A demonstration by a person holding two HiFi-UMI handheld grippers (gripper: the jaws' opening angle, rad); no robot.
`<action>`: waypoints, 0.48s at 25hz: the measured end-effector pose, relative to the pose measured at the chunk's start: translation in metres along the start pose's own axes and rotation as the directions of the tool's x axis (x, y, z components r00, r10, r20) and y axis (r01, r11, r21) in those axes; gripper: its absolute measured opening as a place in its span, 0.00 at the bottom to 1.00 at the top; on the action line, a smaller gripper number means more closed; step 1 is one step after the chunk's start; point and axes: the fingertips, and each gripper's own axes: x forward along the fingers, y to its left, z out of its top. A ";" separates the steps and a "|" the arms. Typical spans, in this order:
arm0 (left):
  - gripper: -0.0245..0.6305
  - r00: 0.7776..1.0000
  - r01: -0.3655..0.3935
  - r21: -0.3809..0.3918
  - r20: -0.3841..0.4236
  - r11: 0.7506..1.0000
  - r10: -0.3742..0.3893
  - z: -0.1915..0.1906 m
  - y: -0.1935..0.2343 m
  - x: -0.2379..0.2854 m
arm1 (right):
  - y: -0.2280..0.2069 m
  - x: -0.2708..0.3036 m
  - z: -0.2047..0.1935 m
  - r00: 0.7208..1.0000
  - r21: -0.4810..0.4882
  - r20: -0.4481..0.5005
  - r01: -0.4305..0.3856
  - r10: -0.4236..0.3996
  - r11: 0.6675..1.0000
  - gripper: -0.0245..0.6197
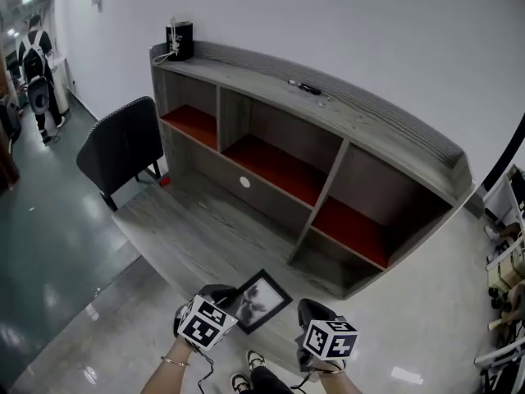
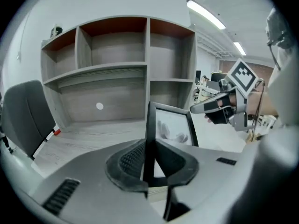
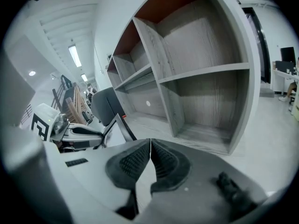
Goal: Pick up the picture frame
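Note:
The black picture frame (image 1: 262, 298) holds a greyish photo and hangs in the air in front of the low desk board. My left gripper (image 1: 232, 295) is shut on its left edge. In the left gripper view the pads clamp the frame's black border, and the picture frame (image 2: 174, 125) stands upright beyond my left gripper (image 2: 149, 153). My right gripper (image 1: 312, 306) hovers just right of the frame, apart from it. In the right gripper view my right gripper (image 3: 150, 148) has its pads pressed together with nothing between them, and the picture frame (image 3: 125, 126) shows at the left.
A grey shelf unit (image 1: 328, 171) with red compartment floors stands behind a low grey desk board (image 1: 189, 228). A dark chair (image 1: 123, 146) sits at the left. On the shelf top are a black box (image 1: 179, 41) and a pen (image 1: 305, 87). A rack (image 1: 509, 286) stands at the right.

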 end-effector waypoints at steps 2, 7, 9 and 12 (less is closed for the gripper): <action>0.15 0.997 -0.036 -0.041 0.063 0.999 0.038 0.009 0.003 -0.010 | 0.003 -0.007 0.005 1.000 -0.010 0.015 0.003 -0.003 1.000 0.09; 0.15 0.982 -0.073 -0.174 0.161 0.982 0.101 0.026 0.002 -0.032 | 0.013 -0.022 0.017 0.999 -0.023 0.054 0.003 -0.002 1.000 0.09; 0.15 0.971 -0.093 -0.213 0.197 0.973 0.136 0.032 -0.001 -0.040 | 0.019 -0.026 0.022 0.997 -0.027 0.073 0.000 0.002 1.000 0.09; 0.15 0.950 -0.107 -0.290 0.253 0.951 0.184 0.039 -0.007 -0.051 | 0.028 -0.033 0.027 0.996 -0.034 0.093 -0.004 0.007 0.999 0.09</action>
